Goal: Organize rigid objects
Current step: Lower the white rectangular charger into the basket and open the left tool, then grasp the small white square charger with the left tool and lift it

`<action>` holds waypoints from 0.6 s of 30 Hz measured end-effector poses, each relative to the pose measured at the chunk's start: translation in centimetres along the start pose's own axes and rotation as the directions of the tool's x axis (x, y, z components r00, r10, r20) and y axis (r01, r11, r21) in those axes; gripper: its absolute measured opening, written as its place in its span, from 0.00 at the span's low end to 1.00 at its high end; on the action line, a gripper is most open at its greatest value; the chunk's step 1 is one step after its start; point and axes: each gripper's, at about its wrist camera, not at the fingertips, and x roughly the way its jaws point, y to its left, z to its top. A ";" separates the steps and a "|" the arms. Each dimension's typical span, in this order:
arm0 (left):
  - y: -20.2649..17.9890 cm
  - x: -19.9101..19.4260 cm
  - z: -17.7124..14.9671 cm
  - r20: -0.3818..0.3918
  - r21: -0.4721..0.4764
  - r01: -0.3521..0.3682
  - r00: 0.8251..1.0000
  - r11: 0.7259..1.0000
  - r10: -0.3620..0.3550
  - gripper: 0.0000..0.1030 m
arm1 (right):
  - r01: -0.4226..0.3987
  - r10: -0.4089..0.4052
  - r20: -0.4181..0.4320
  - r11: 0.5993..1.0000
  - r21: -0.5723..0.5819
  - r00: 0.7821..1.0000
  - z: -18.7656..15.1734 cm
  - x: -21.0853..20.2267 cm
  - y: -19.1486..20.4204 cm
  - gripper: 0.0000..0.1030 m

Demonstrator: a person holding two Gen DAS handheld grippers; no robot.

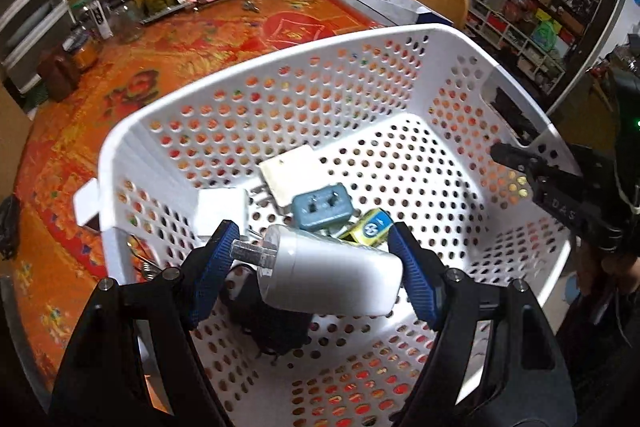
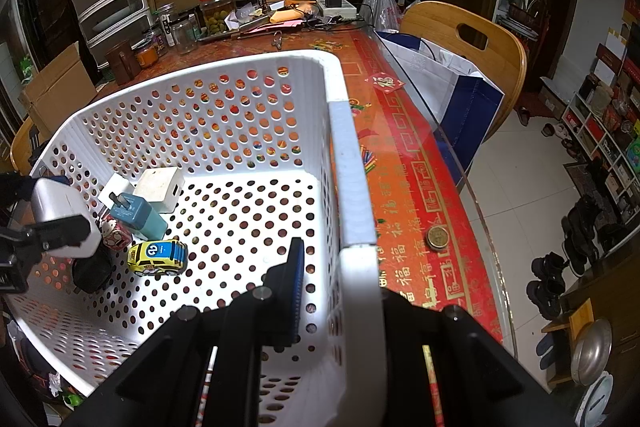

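My left gripper (image 1: 316,251) hangs over the white perforated basket (image 1: 280,99), shut on a white power adapter (image 1: 332,279) whose metal prongs point left. In the right wrist view the adapter (image 2: 60,207) shows at the left edge, above the basket floor. Below it lie a blue adapter (image 1: 320,207), a yellow toy car (image 2: 158,257), a white square charger (image 2: 158,189), a pink patterned item (image 2: 116,233) and a black object (image 2: 90,273). My right gripper (image 2: 340,259) is shut on the basket's side wall (image 2: 354,195), one finger inside and one outside.
The basket stands on a table with a red-orange patterned cloth (image 2: 412,187). A round coin-like piece (image 2: 438,237) lies near the table's right edge. Jars and clutter (image 2: 216,11) crowd the far end. A wooden chair (image 2: 472,39) with a white-blue bag (image 2: 448,83) stands beyond.
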 end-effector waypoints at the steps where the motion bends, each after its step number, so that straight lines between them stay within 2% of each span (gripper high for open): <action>1: 0.1 -0.2 0.0 0.011 -0.005 0.009 1.000 1.000 -0.009 0.74 | 0.000 0.000 -0.001 1.000 -0.001 1.000 0.0 0.0 0.0 0.15; 4: 1.5 -2.7 0.0 0.094 -0.028 0.028 0.995 0.999 -0.025 0.79 | 0.001 -0.001 -0.004 1.000 -0.001 1.000 0.0 0.1 0.0 0.15; 7: 3.5 -5.5 0.0 0.170 -0.065 0.029 0.985 0.997 -0.017 0.93 | 0.001 -0.001 -0.007 1.000 -0.002 1.000 0.1 0.1 0.0 0.15; 9: 5.9 -7.9 -0.1 0.232 -0.098 -0.015 0.972 0.995 0.038 0.95 | 0.001 -0.001 -0.006 1.000 -0.003 1.000 0.2 0.1 0.0 0.15; 10: 7.2 -8.7 0.0 0.255 -0.123 -0.044 0.964 0.991 0.074 0.99 | 0.000 0.000 -0.007 1.000 -0.003 1.000 0.1 0.1 -0.1 0.15; 12: 11.2 -9.8 -0.1 0.285 -0.210 -0.116 0.943 0.971 0.175 1.00 | -0.001 0.001 -0.009 1.000 -0.005 1.000 0.1 0.2 -0.1 0.15; 13: 13.2 -9.6 -0.2 0.273 -0.252 -0.151 0.937 0.956 0.220 1.00 | -0.002 0.002 -0.009 1.000 -0.005 1.000 0.1 0.2 -0.1 0.15; 15: 18.8 -7.9 -0.2 0.191 -0.357 -0.221 0.934 0.908 0.303 1.00 | -0.002 0.002 -0.009 1.000 -0.004 1.000 0.1 0.2 0.0 0.15; 16: 21.7 -6.4 -0.5 0.135 -0.404 -0.244 0.937 0.882 0.321 1.00 | -0.002 0.002 -0.008 1.000 -0.004 1.000 0.1 0.1 -0.1 0.15; 18: 25.3 -3.6 -0.9 0.059 -0.446 -0.267 0.944 0.854 0.326 1.00 | -0.002 0.002 -0.008 1.000 -0.004 1.000 0.1 0.2 -0.1 0.15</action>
